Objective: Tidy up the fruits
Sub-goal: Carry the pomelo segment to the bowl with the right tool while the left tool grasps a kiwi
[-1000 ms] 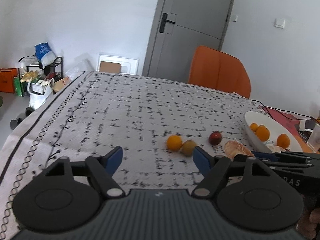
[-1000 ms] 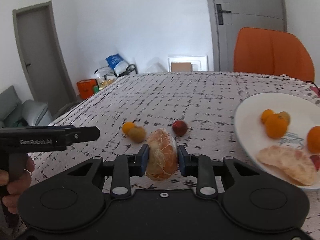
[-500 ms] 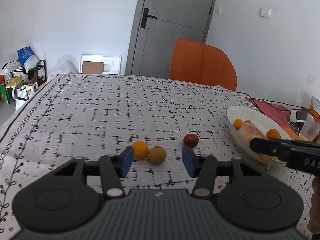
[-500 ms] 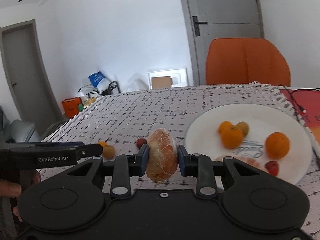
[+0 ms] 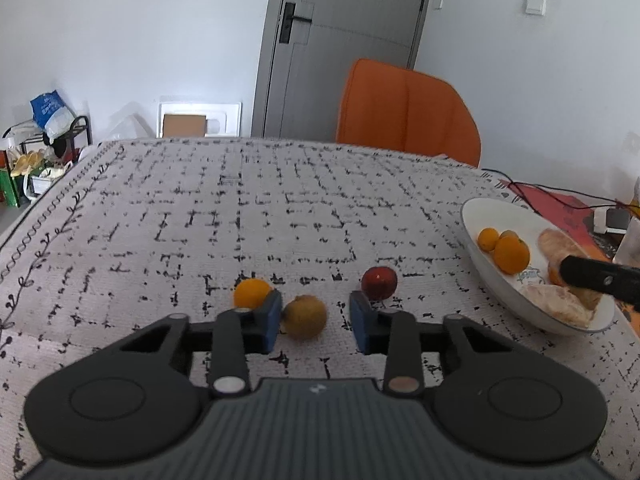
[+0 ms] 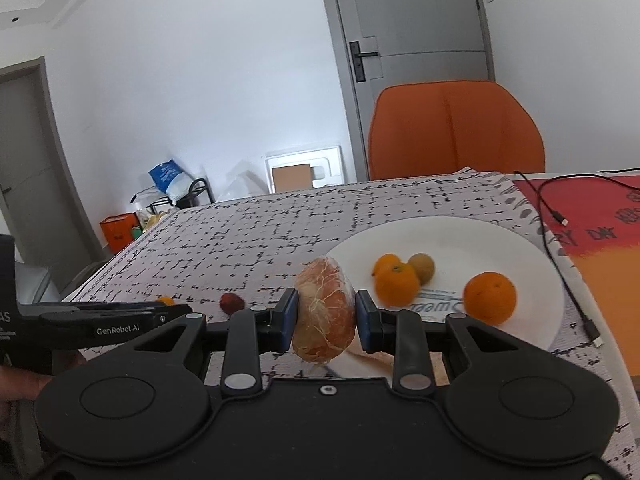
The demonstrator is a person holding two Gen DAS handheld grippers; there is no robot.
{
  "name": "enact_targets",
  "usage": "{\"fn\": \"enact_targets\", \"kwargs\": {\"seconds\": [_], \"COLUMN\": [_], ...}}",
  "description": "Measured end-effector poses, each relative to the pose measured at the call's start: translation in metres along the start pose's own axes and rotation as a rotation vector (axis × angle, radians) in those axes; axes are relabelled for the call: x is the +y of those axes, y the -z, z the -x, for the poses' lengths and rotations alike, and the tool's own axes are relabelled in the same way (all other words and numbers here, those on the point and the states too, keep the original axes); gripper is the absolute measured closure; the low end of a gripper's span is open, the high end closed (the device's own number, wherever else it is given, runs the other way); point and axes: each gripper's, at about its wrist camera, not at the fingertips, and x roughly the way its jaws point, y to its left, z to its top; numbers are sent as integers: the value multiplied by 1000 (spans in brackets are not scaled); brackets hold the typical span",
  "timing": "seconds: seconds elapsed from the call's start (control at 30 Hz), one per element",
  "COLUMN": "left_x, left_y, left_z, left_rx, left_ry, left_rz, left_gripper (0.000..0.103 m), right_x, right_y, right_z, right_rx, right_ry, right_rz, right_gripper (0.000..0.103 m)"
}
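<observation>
**Asker:** What is nearest to you?

**Me:** My right gripper (image 6: 324, 316). Its two blue pads are clamped on a peeled citrus piece (image 6: 324, 312), which stands upright between them and above the near left edge of the white plate (image 6: 460, 236).

**Asker:** And your other hand?

**Me:** My left gripper (image 5: 316, 320) is low over the tablecloth (image 5: 240, 208). Its jaws have just been closing. A narrow gap shows, and nothing is pressed in it. A brownish-yellow fruit (image 5: 305, 317) lies just past the tips, against the left pad. An orange (image 5: 250, 291) sits further left, and a red fruit (image 5: 379, 282) is further right.

**Asker:** What lies beyond?

**Me:** Oranges and a small brown fruit are on the plate, and an orange chair stands past the table.

**Asker:** How do you finish well?

**Me:** I think I should move the piece further in over bare plate. Then I lower it until it is almost resting and spread the pads gently, so it does not roll off.
</observation>
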Motion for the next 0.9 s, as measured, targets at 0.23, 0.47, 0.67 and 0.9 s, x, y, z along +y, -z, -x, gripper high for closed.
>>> {"fn": "enact_targets", "kwargs": {"seconds": [0.23,0.47,0.67,0.9], "left_x": [-5,-23,-38,-57], "left_y": [-1,-13,-19,-25], "left_z": [-1,8,10,9], "left_rx": [-10,-45,-58,-65], "left_ry": [-2,31,55,83], "left_rz": [-2,-36,-63,-95], "left_gripper": [80,80,80,80], "right_x": [-19,-36,-48,-52], "right_y": [-2,-6,-14,-11], "right_z": [0,-3,-10,-2], "right_rx": [-15,-32,-60,-68], "right_ry": [49,96,123,92], "right_rz": [-34,-62,-68,-80], "right_gripper": [74,74,73,59]}}
